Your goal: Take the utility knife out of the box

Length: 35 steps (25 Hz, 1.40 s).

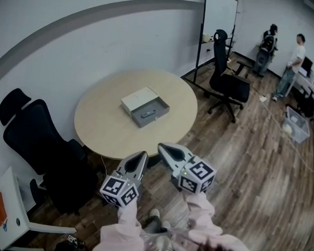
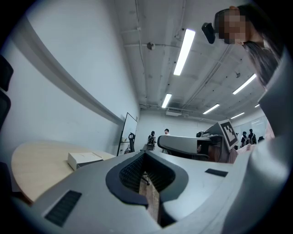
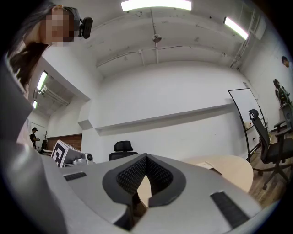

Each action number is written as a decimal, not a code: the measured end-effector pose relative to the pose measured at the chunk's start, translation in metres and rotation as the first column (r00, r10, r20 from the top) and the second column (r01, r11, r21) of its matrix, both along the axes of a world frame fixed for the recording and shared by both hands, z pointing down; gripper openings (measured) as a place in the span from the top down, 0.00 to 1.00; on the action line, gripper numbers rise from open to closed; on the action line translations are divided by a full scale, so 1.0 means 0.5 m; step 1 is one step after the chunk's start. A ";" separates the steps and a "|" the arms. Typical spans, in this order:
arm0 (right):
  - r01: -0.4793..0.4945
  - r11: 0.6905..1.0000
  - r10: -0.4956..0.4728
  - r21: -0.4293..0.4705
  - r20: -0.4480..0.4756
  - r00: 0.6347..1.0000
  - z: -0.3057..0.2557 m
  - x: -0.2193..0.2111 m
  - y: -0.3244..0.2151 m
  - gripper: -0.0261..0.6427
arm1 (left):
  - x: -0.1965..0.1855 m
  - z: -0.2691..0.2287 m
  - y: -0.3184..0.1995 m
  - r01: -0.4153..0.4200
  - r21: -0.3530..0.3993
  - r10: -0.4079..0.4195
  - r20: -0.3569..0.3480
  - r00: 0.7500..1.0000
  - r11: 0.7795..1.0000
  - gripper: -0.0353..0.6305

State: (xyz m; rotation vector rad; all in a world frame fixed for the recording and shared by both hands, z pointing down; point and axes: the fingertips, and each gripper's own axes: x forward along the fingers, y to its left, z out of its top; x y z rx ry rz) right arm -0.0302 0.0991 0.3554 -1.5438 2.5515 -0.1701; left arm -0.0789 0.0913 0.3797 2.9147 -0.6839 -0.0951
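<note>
An open grey box (image 1: pixel 149 112) with its white lid folded back lies on the round wooden table (image 1: pixel 107 127). A dark utility knife (image 1: pixel 147 114) lies inside it. Both grippers hover off the table's near edge, apart from the box and pointing level toward it. My left gripper (image 1: pixel 143 154) has its jaws together and empty; its own view shows the tips (image 2: pixel 145 154) meeting, with the box (image 2: pixel 84 158) ahead on the left. My right gripper (image 1: pixel 161 147) is shut and empty too (image 3: pixel 146 157), and the box (image 3: pixel 211 165) shows to its right.
A black office chair (image 1: pixel 38 140) stands left of the table and another (image 1: pixel 227 81) at the back right by a whiteboard (image 1: pixel 219 15). Two people (image 1: pixel 294 58) stand far right near a clear bin (image 1: pixel 297 124). A white desk (image 1: pixel 8 214) sits at lower left.
</note>
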 end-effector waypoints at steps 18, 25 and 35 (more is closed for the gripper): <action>-0.062 0.998 0.062 -0.029 -0.016 0.998 0.020 0.075 -0.175 0.96 | 0.076 -0.011 -0.184 -0.071 0.008 0.071 -0.003 0.997 0.997 0.95; -0.095 0.995 0.094 -0.016 -0.026 0.995 0.008 0.095 -0.243 0.96 | 0.106 -0.017 -0.244 -0.116 0.014 0.116 -0.007 0.993 0.993 0.95; -0.123 0.991 0.122 -0.044 -0.038 0.992 0.030 0.105 -0.301 0.96 | 0.118 0.000 -0.308 -0.148 -0.009 0.148 -0.017 0.989 0.989 0.95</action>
